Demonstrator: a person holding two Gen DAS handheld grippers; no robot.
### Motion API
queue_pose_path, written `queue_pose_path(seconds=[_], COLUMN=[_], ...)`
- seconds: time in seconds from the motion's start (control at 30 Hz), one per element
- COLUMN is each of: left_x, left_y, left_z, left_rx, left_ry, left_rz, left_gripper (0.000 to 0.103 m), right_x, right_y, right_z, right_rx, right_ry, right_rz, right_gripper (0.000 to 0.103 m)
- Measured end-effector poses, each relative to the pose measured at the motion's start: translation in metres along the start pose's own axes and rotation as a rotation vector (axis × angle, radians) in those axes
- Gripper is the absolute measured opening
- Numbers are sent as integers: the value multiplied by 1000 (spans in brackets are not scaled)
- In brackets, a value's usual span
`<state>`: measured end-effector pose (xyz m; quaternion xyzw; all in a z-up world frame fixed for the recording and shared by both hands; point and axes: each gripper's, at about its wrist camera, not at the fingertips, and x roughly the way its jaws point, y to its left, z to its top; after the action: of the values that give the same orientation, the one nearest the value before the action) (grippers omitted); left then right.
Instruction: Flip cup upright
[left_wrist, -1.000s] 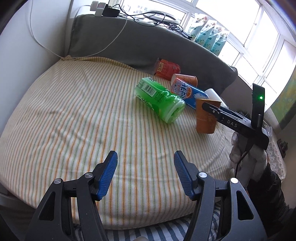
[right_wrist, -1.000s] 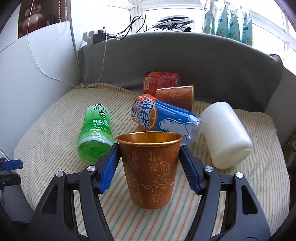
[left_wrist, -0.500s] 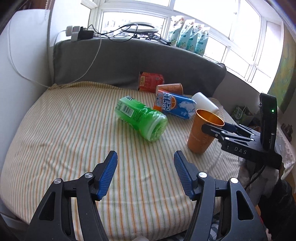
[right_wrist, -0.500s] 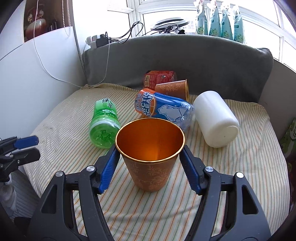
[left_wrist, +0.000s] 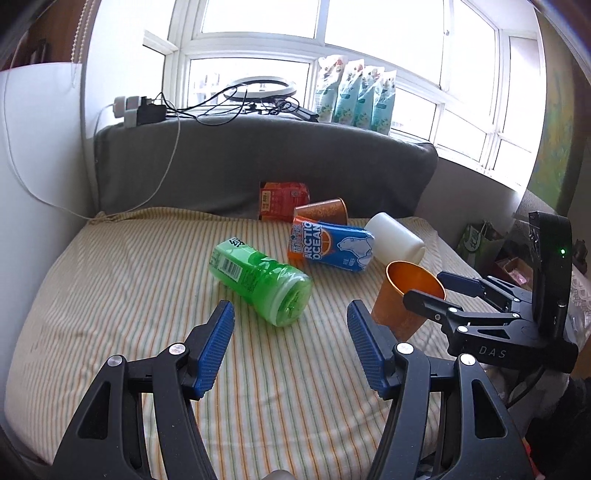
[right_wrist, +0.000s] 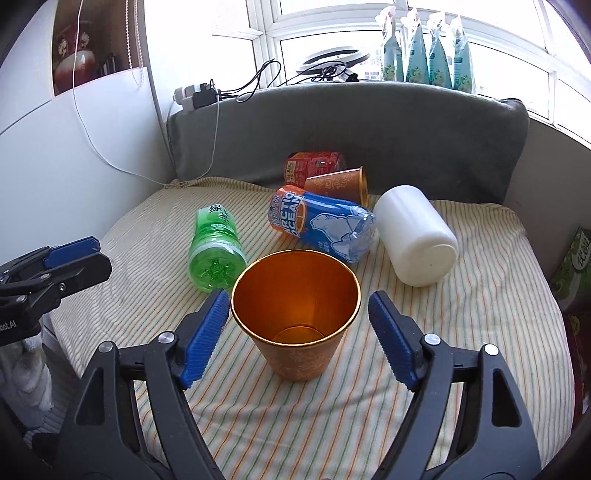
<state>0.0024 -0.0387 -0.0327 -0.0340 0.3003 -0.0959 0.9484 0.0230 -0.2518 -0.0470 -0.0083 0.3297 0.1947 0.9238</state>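
Observation:
An orange patterned cup (right_wrist: 295, 314) stands upright on the striped cushion (right_wrist: 480, 332), mouth up. My right gripper (right_wrist: 297, 317) is open around it, blue pads apart from its sides with a small gap each side. In the left wrist view the cup (left_wrist: 402, 299) stands at the right with the right gripper (left_wrist: 439, 291) around it. My left gripper (left_wrist: 290, 339) is open and empty, above the cushion's front, short of the green bottle (left_wrist: 258, 280). A second orange cup (right_wrist: 338, 184) lies on its side at the back.
A green bottle (right_wrist: 214, 247), a blue Arctic Ocean bottle (right_wrist: 321, 221), a white cylinder (right_wrist: 417, 236) and a red packet (right_wrist: 314, 166) lie on the cushion. A grey backrest (right_wrist: 369, 129) stands behind, with cables and pouches on the sill.
The right gripper has risen and drawn back, now looking down into the cup, and its pads stand wider off the cup. The left gripper has tilted up; the view shows more window.

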Motion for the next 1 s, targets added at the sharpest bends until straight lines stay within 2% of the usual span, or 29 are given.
queue_pose_path(seconds=[0.37, 0.47, 0.57, 0.7, 0.83, 1.0], left_x=[0, 3, 6, 8, 0, -17], left_y=[-1, -3, -5, -7, -9, -9], left_z=[4, 3, 2, 0, 1, 7], left_rx=[-12, -9, -5, -3, 13, 20], left_ry=[-13, -8, -4, 4, -49, -142], left_rz=[-6, -13, -21, -32, -14, 22], left_gripper=[65, 67, 70, 74, 80, 81], right_x=[-37, -47, -58, -72, -88, -101], right_y=[-13, -12, -14, -14, -11, -5], right_z=[-13, -16, -20, -21, -16, -6], right_rx=[95, 102, 133, 146, 123, 104], right_ry=[-44, -46, -51, -68, -117, -186], right_rz=[4, -51, -125, -215, -275, -299], right_gripper=[81, 82, 95, 98, 101, 102])
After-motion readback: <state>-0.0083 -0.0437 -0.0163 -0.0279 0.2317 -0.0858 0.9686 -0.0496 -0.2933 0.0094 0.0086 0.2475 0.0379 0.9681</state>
